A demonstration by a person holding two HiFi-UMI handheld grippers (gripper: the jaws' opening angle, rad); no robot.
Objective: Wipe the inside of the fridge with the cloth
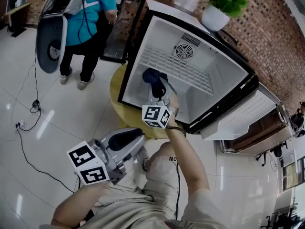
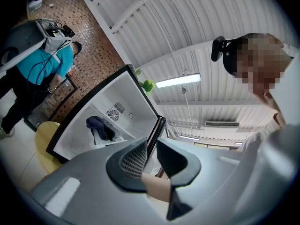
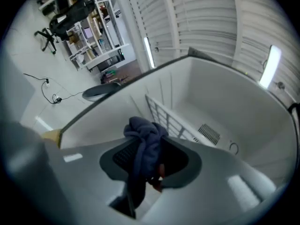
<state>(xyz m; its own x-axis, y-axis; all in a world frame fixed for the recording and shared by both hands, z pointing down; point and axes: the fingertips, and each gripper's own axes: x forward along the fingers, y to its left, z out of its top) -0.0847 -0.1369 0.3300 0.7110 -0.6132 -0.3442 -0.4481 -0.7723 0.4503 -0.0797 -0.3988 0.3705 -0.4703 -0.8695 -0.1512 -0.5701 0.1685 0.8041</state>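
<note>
— Navy terry, bunched and limp: the cloth (image 3: 143,142) is pinched between the ribbed dark pads (image 3: 121,156) of the right gripper (image 3: 151,159), with a tail hanging below them.

— Where does it sit?

— Inside the fridge (image 1: 224,75), up by the front edge of the white wire shelf (image 1: 176,68). Whether it touches the wire I cannot tell.

— And the box itself?

— Smooth white plastic walls and a black frame round the mouth. The back wall has a round fan grille (image 1: 183,50) with a slotted vent (image 1: 190,39) above it. The door (image 1: 238,120), white moulded plastic, hangs open to the right in the head view.

— The other hand?

— The left gripper (image 2: 151,157) is held low, close to the body, well apart from the fridge. Its grey shell is rounded and glossy. Its jaws stand a narrow slit apart, with nothing between them. Each gripper carries a cube (image 1: 156,116) with black-and-white square markers.

— What is under the fridge?

— A round yellow table (image 1: 119,104) sticks out from beneath it. On top stands a rounded white pot (image 1: 214,18) with a leafy green plant (image 1: 231,1). Behind runs a rough red-brick wall (image 1: 267,37).

— Anyone else?

— A person (image 1: 88,13) in a teal shirt stands on the glossy pale tiled floor (image 1: 28,142), and thin black cables (image 1: 35,104) trail over the tiles nearby.
</note>
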